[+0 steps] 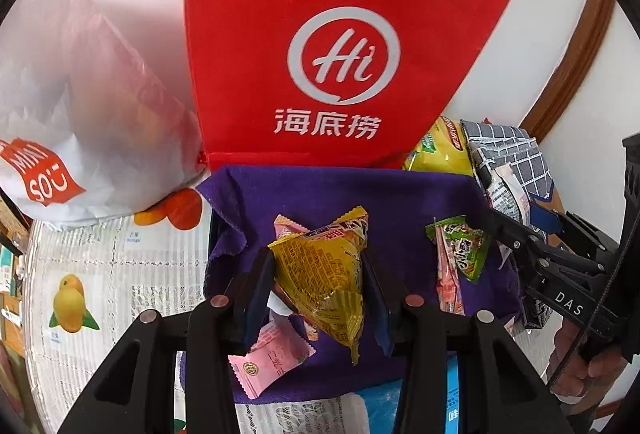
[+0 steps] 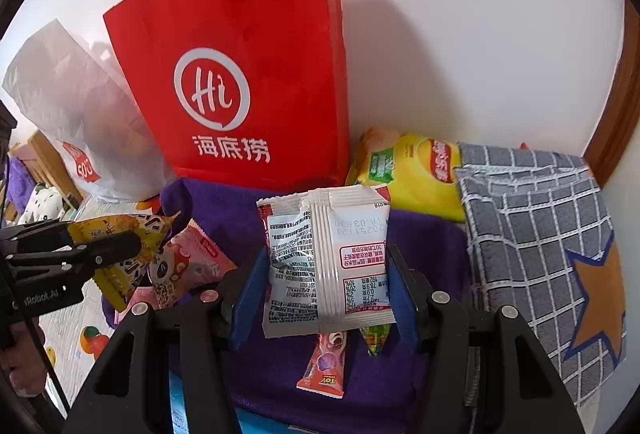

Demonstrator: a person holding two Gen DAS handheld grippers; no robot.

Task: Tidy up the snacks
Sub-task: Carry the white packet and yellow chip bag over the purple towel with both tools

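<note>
Black hand-held gripper (image 1: 320, 298), blue pads, metal rivets, white lettering.

You have the cloth (image 2: 420, 234) spread in the middle, with the tall paper bag (image 2: 248, 73) standing behind it against the wall (image 2: 480, 33) and the plastic bag (image 2: 68, 101) to that bag's left. To the right of the cloth sits the checked fabric box (image 2: 540, 234), with a chip bag (image 2: 416, 169) behind the cloth between the paper bag and the box. Several small packets (image 1: 460, 254) lie on the cloth.

Both grippers tilt downward side by side, the left gripper (image 1: 318, 286) and right gripper (image 2: 326, 282) each with fingers clamped on a packet.
</note>
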